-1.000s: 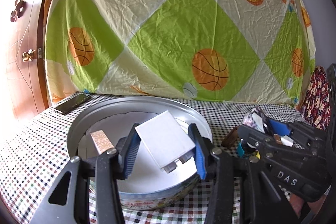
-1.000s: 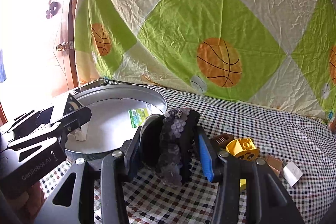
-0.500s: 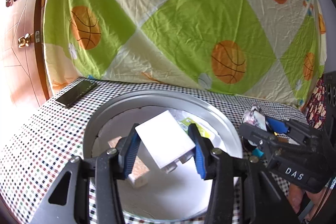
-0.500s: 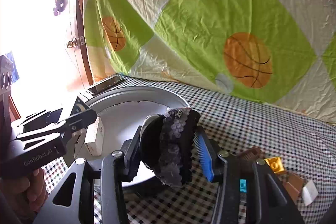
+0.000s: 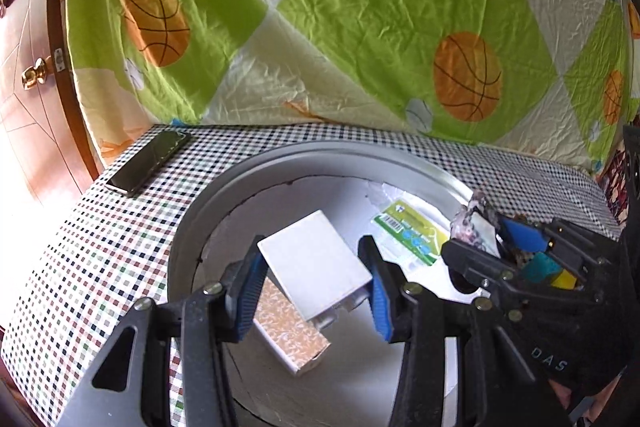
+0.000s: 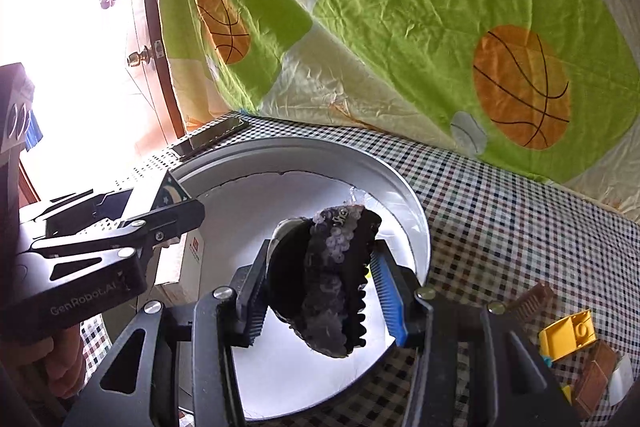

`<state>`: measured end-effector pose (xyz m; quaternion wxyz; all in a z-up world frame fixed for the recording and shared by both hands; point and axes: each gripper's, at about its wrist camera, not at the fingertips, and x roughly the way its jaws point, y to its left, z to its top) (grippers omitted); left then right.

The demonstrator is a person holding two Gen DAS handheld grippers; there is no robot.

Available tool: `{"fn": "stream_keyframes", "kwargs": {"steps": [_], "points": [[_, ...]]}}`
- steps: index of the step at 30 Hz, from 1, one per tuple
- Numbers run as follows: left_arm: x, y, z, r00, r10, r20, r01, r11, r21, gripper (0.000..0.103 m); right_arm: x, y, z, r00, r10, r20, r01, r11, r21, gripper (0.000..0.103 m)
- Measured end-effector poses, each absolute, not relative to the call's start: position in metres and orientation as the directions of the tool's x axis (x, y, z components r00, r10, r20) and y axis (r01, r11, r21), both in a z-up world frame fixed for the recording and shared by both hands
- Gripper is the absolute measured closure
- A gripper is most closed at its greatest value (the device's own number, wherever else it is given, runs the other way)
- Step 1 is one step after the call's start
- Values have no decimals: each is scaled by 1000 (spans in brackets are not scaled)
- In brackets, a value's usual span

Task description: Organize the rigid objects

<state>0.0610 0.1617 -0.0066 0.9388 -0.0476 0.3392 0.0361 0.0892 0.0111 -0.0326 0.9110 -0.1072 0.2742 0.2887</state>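
Observation:
My left gripper (image 5: 314,291) is shut on a white charger block (image 5: 314,265), tilted, hanging over the inside of a round metal tin (image 5: 280,157) with a white lining. Under it in the tin lies a small box with an orange speckled face (image 5: 290,331), and a green-labelled packet (image 5: 412,233) lies to the right. My right gripper (image 6: 320,297) is shut on a black sequined hair claw clip (image 6: 328,279), held above the tin's (image 6: 416,215) right part. Each gripper shows in the other's view, the right one (image 5: 516,247) at the tin's right rim, the left one (image 6: 132,231) at its left.
A dark phone (image 5: 150,163) lies on the checked tablecloth at the far left corner, near a wooden door. Right of the tin lie a yellow toy brick (image 6: 568,335), a brown comb (image 6: 532,303) and brown and white pieces (image 6: 600,375). A basketball-print sheet hangs behind the table.
Both grippers have moved forward and left over the tin, each still holding its object. The orange speckled box now lies under the left gripper, and the loose pieces have slid to the right edge.

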Motion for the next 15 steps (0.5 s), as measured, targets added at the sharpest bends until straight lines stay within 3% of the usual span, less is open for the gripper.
{"fn": "stream_keyframes", "kwargs": {"steps": [8, 9, 11, 13, 15], "points": [[69, 161, -10, 746, 75, -662, -124, 992, -28, 57, 97, 14, -34, 666, 484, -568, -598, 802, -19, 51], [69, 161, -10, 746, 91, -660, -135, 991, -16, 57, 96, 14, -33, 671, 482, -564, -596, 802, -23, 47], [69, 163, -9, 746, 103, -658, -146, 989, -10, 47, 94, 13, -31, 682, 484, -548, -594, 804, -30, 39], [67, 164, -7, 750, 121, -650, -164, 986, -6, 35, 92, 10, -28, 684, 494, -537, -597, 802, -22, 37], [65, 165, -5, 755, 134, -642, -178, 984, -4, 31, 91, 8, -25, 686, 494, -534, -594, 804, -20, 37]]}}
